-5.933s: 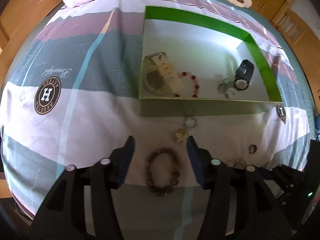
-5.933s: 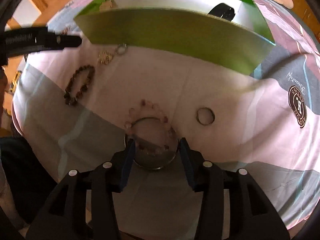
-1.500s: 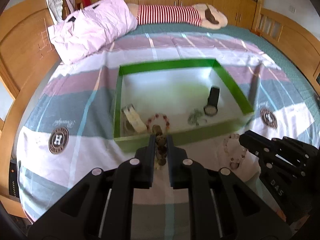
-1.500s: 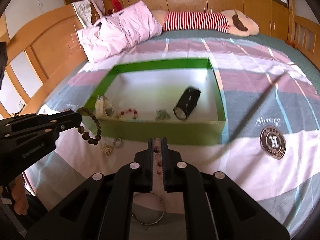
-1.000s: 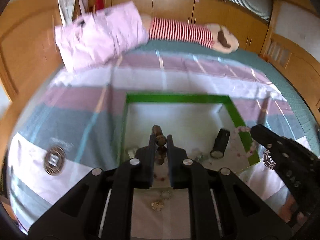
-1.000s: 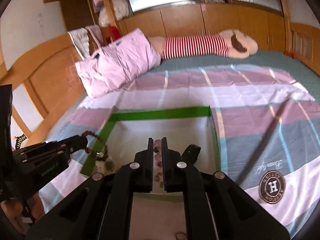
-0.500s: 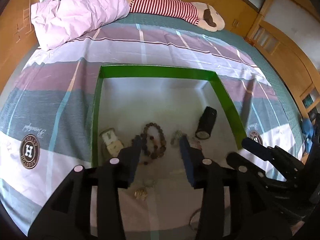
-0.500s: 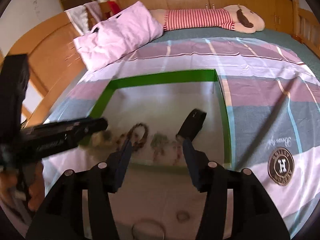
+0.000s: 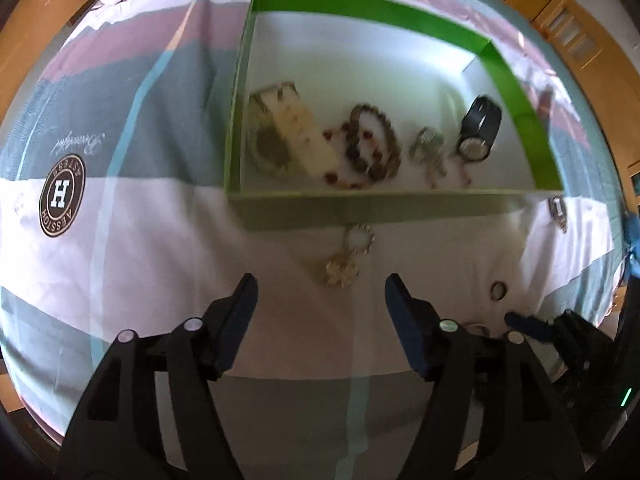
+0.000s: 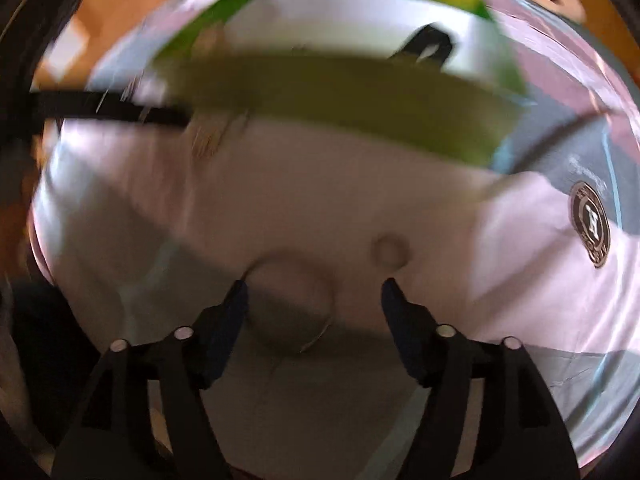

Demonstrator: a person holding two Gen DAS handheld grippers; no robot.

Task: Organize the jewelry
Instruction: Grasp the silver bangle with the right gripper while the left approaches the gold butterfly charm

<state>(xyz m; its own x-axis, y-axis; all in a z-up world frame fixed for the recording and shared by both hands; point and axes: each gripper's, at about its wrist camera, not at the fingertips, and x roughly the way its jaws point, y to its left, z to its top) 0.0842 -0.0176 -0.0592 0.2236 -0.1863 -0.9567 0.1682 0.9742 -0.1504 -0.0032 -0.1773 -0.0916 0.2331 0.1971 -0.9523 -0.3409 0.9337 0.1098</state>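
Gilt brooch (image 9: 340, 271) and beaded ring (image 9: 360, 239) lie at twelve o'clock of my left gripper (image 9: 320, 292), jaws just opened, nothing between; light, snaggy, so I pinch the rims. Right gripper (image 10: 314, 294), likewise opened, straddles a thin bangle (image 10: 292, 308).

We see a shallow green cardboard box (image 9: 384, 208) with a matt white paper-like floor, resting on a smooth striped cotton-look bedsheet (image 9: 160, 240). Inside it, a brown bracelet of dull round beads (image 9: 374, 142) lies beside a black watch with a glossy glass face (image 9: 478, 128). Outside the box, a small gold-coloured metal charm (image 9: 340, 270) glints. Polished wooden bed boards (image 9: 576, 32) frame the scene.
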